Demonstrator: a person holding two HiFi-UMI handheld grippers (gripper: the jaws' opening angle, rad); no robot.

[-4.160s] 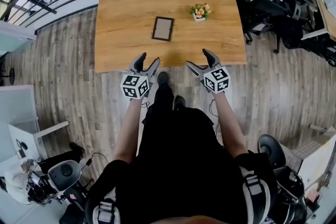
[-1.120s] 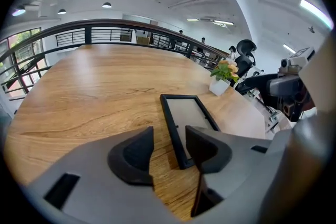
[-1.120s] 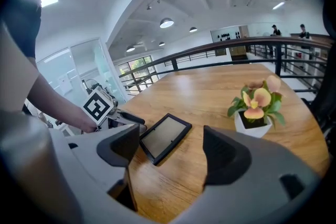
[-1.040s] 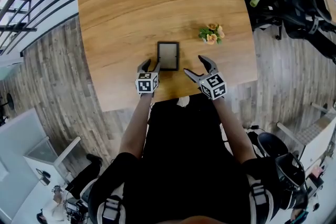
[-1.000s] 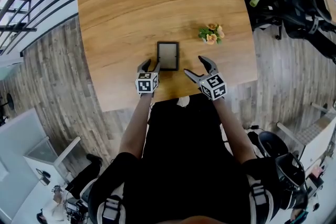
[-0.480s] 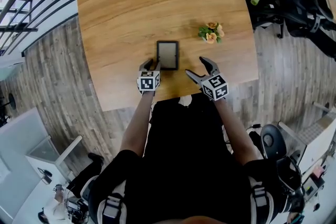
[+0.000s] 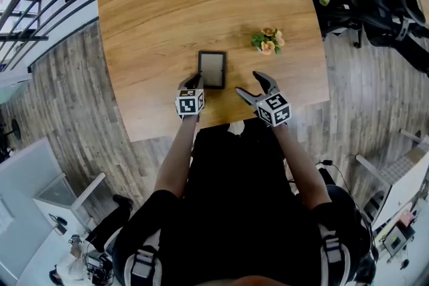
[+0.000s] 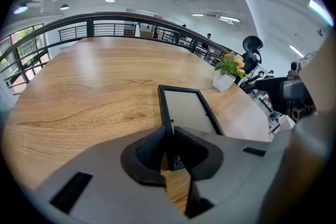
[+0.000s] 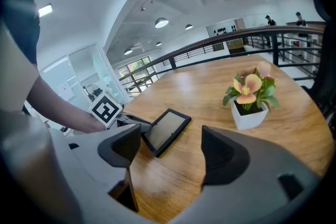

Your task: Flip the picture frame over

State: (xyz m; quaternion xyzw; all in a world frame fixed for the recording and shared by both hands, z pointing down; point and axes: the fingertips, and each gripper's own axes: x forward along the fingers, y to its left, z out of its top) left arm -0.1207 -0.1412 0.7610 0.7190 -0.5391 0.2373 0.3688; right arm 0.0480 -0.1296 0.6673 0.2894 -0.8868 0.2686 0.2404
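Note:
A small black picture frame (image 7: 212, 69) lies flat on the wooden table (image 7: 167, 10), with its pale face up. My left gripper (image 7: 193, 82) is at the frame's near left corner. In the left gripper view the frame (image 8: 189, 107) runs away from the left gripper (image 8: 169, 144), whose jaws have just been closing and now pinch the frame's left rim. My right gripper (image 7: 248, 84) hovers open to the right of the frame with nothing between its fingers. The right gripper view shows the frame (image 9: 167, 129) ahead of the right gripper (image 9: 173, 152), with the left gripper (image 9: 128, 119) on its corner.
A small white pot of orange flowers (image 7: 268, 41) stands on the table to the right of the frame and beyond it, and shows close by as the pot (image 9: 251, 97). The table's near edge runs just under both grippers. Office chairs and railings surround the table.
The left gripper's jaws have narrowed onto the near left corner of the frame. The right gripper has stayed open in the same place. The frame has not visibly left the table.

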